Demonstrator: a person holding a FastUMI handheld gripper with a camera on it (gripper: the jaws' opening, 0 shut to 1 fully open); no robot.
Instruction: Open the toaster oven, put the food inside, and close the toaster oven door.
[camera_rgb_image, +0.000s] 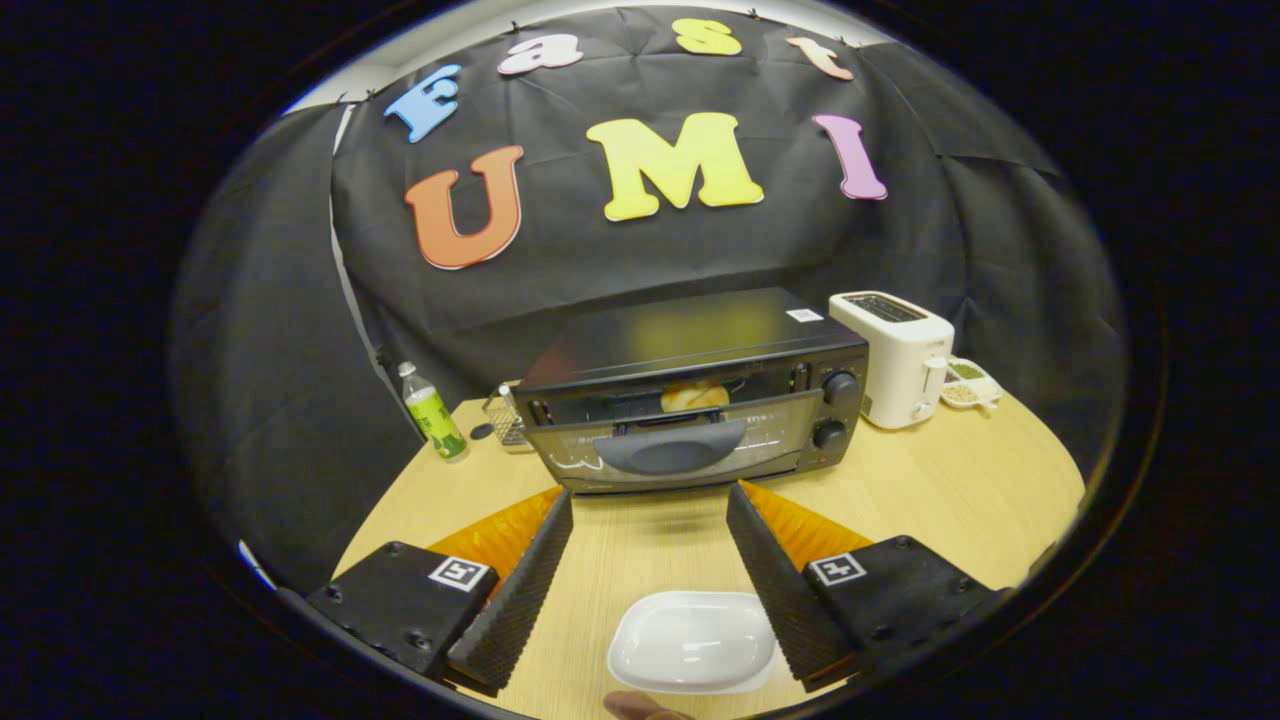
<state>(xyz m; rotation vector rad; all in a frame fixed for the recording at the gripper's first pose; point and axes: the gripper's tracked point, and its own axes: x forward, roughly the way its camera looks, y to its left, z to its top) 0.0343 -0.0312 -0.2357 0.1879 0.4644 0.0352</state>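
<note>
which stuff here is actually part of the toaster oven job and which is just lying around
Part of the job:
toaster oven, door ajar
food inside it
white dish, empty, between the fingers
claw, open, holding nothing

Lying about:
white toaster
green bottle
small tray
wire basket

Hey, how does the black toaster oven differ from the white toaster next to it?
The toaster oven is black, wide and low; the toaster is white, narrow and taller than wide. The toaster oven has a front door, partly ajar, with food showing inside; the toaster has slots on top. The toaster oven sits just beyond the open gripper; the toaster stands off to one side. Both rest on the wooden table.
</note>
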